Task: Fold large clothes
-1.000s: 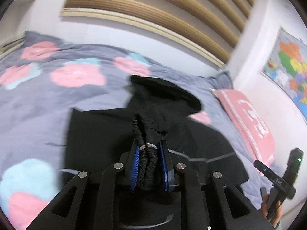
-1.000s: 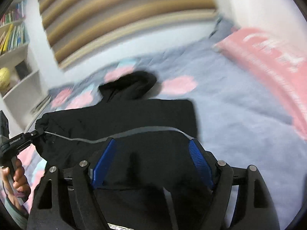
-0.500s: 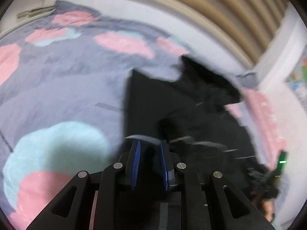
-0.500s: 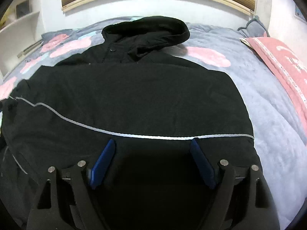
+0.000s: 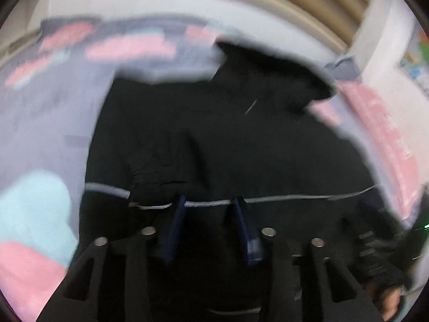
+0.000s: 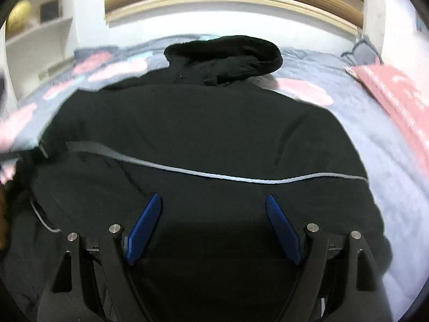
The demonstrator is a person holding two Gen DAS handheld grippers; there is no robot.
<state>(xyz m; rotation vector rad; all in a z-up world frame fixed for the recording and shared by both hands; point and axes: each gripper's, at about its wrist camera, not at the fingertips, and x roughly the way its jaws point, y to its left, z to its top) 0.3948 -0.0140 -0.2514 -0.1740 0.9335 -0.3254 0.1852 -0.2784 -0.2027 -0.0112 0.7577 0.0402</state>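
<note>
Jacket flat on bedspread, hood at far end, pillow right

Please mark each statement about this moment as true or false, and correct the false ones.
1. The black jacket lies on a flowered bedspread. True.
2. The right tool is shut on the hood. False: its jaws stand wide open, over the lower part of the jacket, far from the hood.
3. A thin grey stripe runs across the jacket. True.
4. The left tool squeezes a sleeve. False: its jaws have just been opening, with a gap between the pads and nothing pinched.
5. The pillow at the right is green. False: it is pink.
</note>
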